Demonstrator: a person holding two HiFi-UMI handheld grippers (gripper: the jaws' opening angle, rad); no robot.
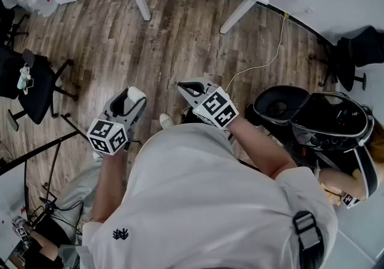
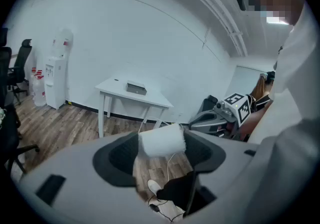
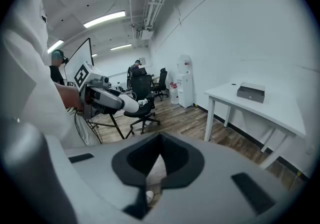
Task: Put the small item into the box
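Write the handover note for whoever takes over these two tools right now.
Left tool: closed on the small white roll, which is held up off the floor.
Right tool: shut, nothing in it.
Box: on the white table by the wall, well away from both tools; I can't tell whether it is open.
Done: roll is in the grip.
Left: carry it to the table and put it into the box.

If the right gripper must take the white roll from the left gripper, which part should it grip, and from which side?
Its curved middle, probably from above. The white roll lies crosswise in the left gripper, whose pads seem to cover both ends, so only the round wall is free. The right gripper is shut and must open first.
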